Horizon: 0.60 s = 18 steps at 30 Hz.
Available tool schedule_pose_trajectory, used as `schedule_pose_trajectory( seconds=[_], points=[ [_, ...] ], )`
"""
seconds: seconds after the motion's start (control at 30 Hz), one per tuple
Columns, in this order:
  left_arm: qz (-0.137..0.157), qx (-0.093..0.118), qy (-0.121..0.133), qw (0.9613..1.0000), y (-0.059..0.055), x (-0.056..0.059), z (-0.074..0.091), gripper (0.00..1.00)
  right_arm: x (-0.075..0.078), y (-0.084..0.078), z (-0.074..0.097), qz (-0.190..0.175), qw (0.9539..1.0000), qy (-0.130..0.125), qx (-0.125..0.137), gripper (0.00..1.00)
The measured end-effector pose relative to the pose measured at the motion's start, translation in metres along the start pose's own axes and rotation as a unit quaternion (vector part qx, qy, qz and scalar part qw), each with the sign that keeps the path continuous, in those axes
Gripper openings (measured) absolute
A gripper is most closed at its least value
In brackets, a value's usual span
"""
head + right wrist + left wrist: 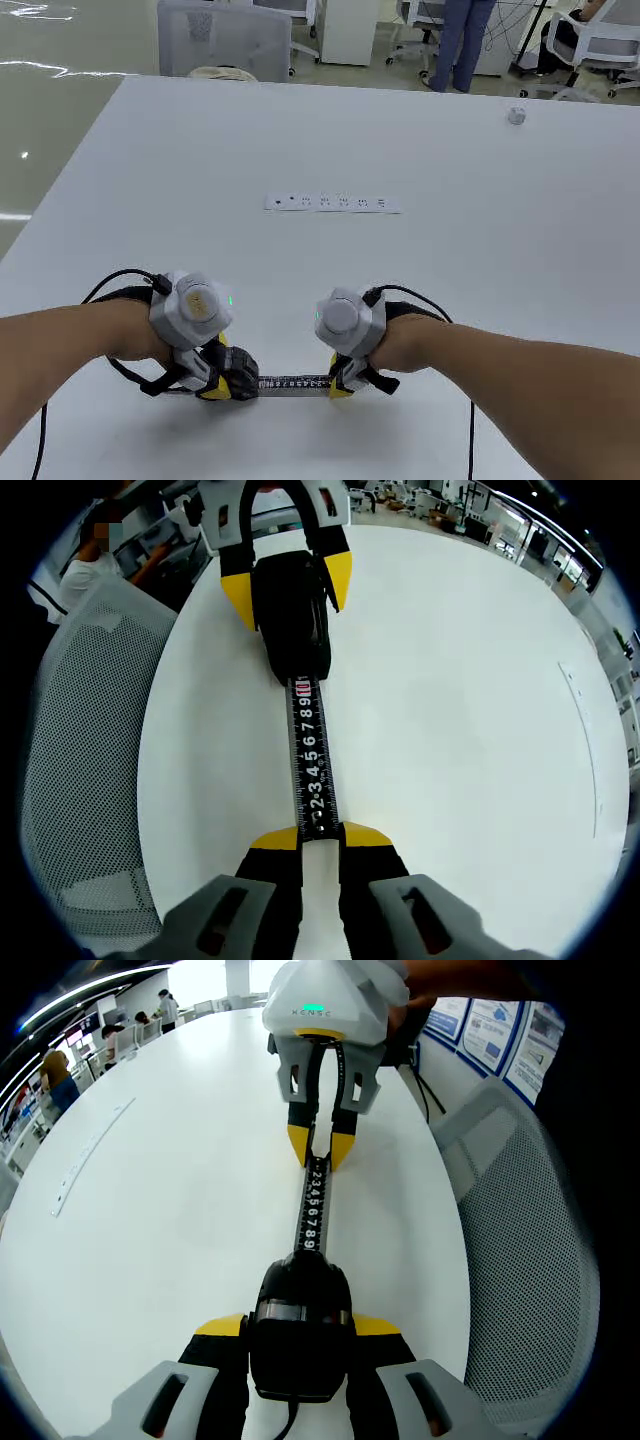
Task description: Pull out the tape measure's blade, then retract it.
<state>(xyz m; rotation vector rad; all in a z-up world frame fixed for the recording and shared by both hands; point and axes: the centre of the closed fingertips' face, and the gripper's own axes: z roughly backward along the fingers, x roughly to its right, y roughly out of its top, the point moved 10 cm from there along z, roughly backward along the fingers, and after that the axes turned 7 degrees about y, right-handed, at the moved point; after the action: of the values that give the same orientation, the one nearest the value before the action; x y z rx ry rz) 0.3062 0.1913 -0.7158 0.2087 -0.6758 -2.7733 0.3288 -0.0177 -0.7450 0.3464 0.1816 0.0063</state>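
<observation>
Spanning the gap between the two grippers, the blade (312,760) of the tape measure lies flat on the white workbench (420,270), close to the person's edge of it. Its long axis runs straight from one gripper to the other: left to right in the head view, dead ahead in each gripper view.

The left gripper (300,1328) is clamped on the black case (240,376), a yellow-tipped jaw on each flank, with the case's mouth facing the right gripper (320,838). That one is closed on the blade's free end, which sits between its yellow tips. Both hands already have their hold, so neither has to reach.

Only a short length is out. Drawing more would mean carrying the right gripper away from the case along this same line, to the person's right, and retracting would mean the reverse.

The blade reads 2 to 9 in black digits, counting up toward the case, with a red-boxed mark just at the mouth. No brand can be read on the case. Small lettering on the right gripper's white shell, above a green light in the left gripper view, is too blurred to make out. A paper strip (332,203) farther up the bench carries a row of small dark marks.
</observation>
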Motion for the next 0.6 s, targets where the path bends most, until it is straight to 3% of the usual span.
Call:
schedule_pose_trajectory(
  seconds=[0.6],
  points=[
    [0.001, 0.003, 0.001, 1.0, -0.002, 0.0004, -0.0014, 0.34, 0.0003, -0.007, 0.0033, -0.007, 0.9999, 0.001, 0.007, 0.11]
  ],
)
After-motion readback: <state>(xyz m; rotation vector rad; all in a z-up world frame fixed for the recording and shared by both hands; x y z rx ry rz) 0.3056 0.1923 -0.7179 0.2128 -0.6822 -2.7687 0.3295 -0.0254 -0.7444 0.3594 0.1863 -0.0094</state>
